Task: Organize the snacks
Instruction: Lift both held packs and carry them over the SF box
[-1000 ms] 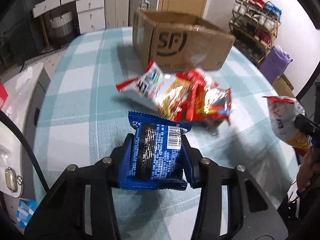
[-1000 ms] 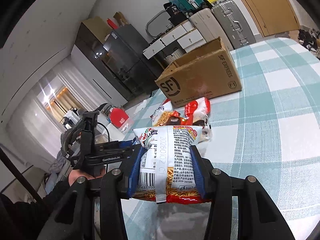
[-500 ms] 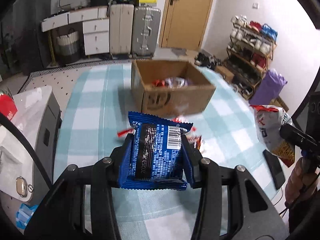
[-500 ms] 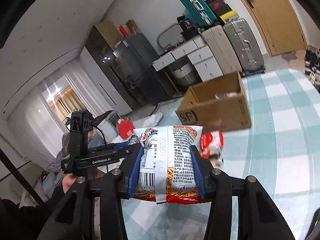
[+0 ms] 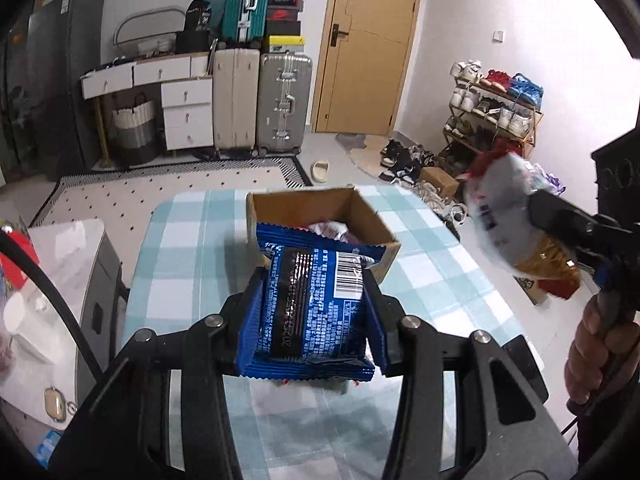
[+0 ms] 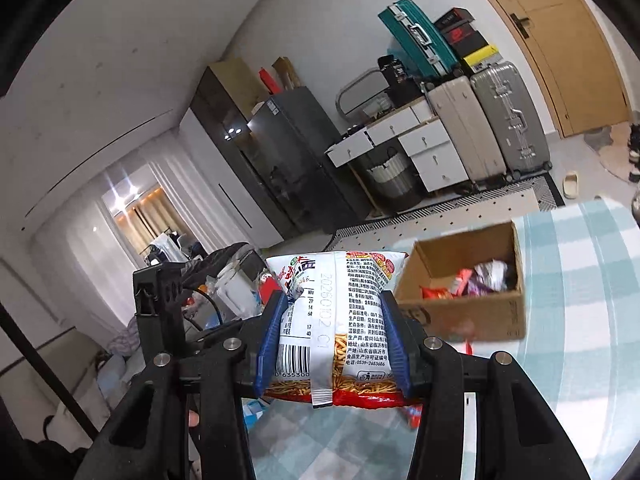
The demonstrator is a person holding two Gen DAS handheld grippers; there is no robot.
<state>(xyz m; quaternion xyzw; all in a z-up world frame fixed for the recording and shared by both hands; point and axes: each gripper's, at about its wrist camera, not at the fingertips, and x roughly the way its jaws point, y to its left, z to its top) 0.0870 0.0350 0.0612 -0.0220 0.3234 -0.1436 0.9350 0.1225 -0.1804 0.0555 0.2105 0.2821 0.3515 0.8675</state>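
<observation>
Left wrist view: the left tool [image 5: 310,312] clenches a blue snack packet [image 5: 310,308] above the counter [image 5: 180,264]; the right tool [image 6: 330,340] grips a noodle snack bag [image 6: 336,320]. Several snacks already lie in the cardboard box [image 6: 472,320]; these two are still to go in

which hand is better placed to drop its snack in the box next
Left, probably. Its blue packet lines up just short of the open box; the right gripper holds its noodle bag off to the box's side.
</observation>
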